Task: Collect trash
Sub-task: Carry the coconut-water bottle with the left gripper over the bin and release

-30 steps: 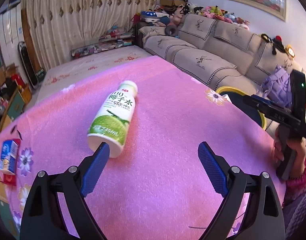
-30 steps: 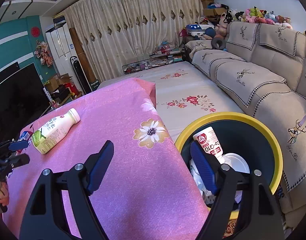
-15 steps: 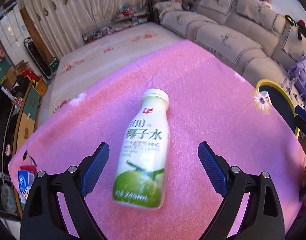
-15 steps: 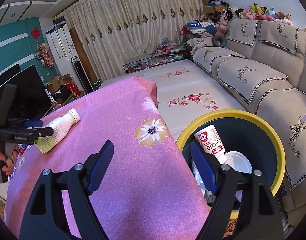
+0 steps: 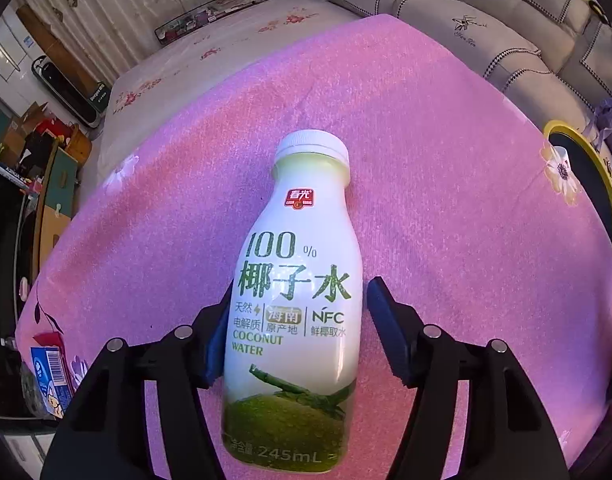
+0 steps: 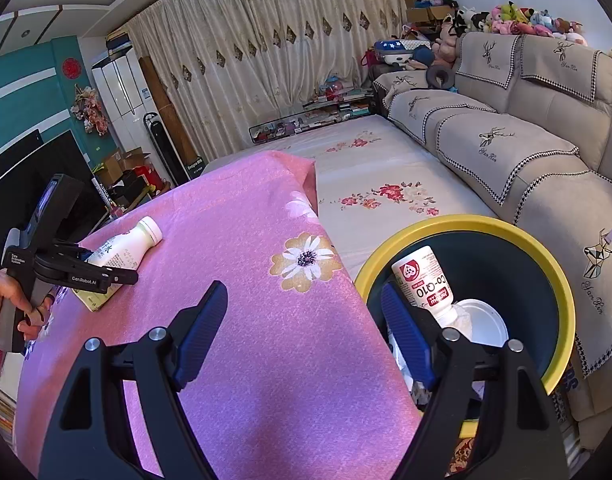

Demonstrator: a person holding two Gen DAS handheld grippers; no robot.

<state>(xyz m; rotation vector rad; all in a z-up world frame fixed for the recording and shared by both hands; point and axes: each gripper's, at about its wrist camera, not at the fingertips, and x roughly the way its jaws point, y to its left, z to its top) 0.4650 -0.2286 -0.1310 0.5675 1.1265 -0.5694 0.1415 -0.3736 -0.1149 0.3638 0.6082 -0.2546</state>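
Left gripper (image 5: 296, 332): my jaws have just been closing around the coconut water bottle (image 5: 294, 312). The left pad sits against the bottle's side, partly hidden behind it; the right pad stands just beside the bottle with a thin strip of cloth showing between, so I am not yet pressing on it.
Bottle: it lies on its side on the table (image 5: 446, 200), which is covered in pink flowered cloth, white cap towards the far side, base towards me. Its near end runs close to the bottom of my left view and its foot is blurred.
Same bottle from the right wrist: it shows far left (image 6: 122, 250), the lower half covered by the left gripper (image 6: 102, 276) and the hand (image 6: 2, 304) holding it, so I cannot judge contact from there.
Right gripper (image 6: 306, 336): my jaws stand wide apart with nothing between them, over the near right edge of the table beside the bin.
Bin (image 6: 558, 280): yellow rim, dark inside, right of the table. Its near side is cut off by my right finger. A white CO-Q10 bottle (image 6: 424, 280) leans in it, above a white round lid (image 6: 482, 320); what lies lower is too hidden to tell.
Carton (image 5: 50, 368): a small blue and white carton at the table's near left edge, partly cut off by the lens edge.
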